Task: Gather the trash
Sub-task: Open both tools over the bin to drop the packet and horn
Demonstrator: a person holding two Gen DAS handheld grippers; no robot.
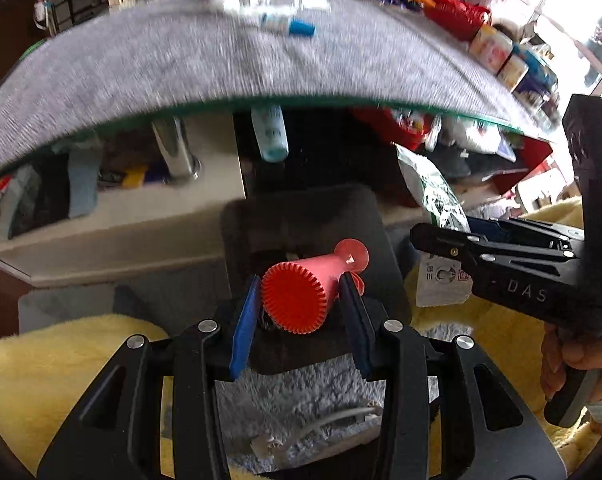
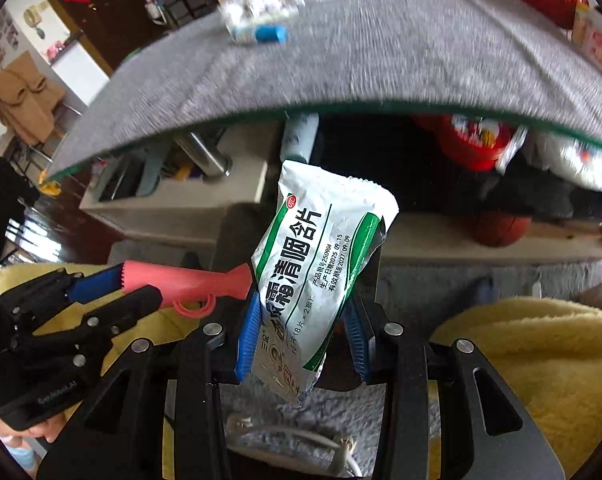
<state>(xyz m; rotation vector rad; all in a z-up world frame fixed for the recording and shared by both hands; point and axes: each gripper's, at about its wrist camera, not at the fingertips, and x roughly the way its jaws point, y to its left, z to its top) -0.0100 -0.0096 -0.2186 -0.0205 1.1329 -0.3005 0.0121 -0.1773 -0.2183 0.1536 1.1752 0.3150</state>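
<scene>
**Red tube and green-white sachet carried down toward the bin**

Red plastic fills the left wrist view: a ribbed-ended tube (image 1: 309, 284) sits between the blue pads (image 1: 245, 328) of the left gripper (image 1: 301, 320), which clamps it on both sides. Beneath it is a dark bin (image 1: 309, 216) on the floor, its mouth right under the tube. The grey-topped table (image 1: 181, 64) arches across the far side, with a blue-capped bottle (image 1: 289, 26) and clear wrappers lying on it. At the right edge the right gripper (image 1: 441, 236) shows from the side, marked "DAS", a silvery sachet (image 1: 433, 192) pinched in it, and a hand (image 1: 561, 360) on its grip.

In the right wrist view, the right gripper (image 2: 301, 328) grasps that sachet (image 2: 317, 264) near its lower end, so most of the pack stands up past the fingertips. Its print is Chinese, white with green bands; "250904", "2025 09 15" and "2027 09 09" can be read, and "(8片×2板)". To the left, the left gripper (image 2: 101, 292) carries the tube (image 2: 189, 280) sideways; its body reads "Gendobot AI", as best I can make out. The bin (image 2: 237, 240) lies just beyond both loads, and a yellow blanket (image 2: 521, 360) sits near on the right.

I would say both pieces are picked and the drop is in hand. Next, each load needs to be over the bin's mouth before the jaws let go; the light sachet may cling to a pad. The bottle and wrappers on the table remain to be gathered.
</scene>
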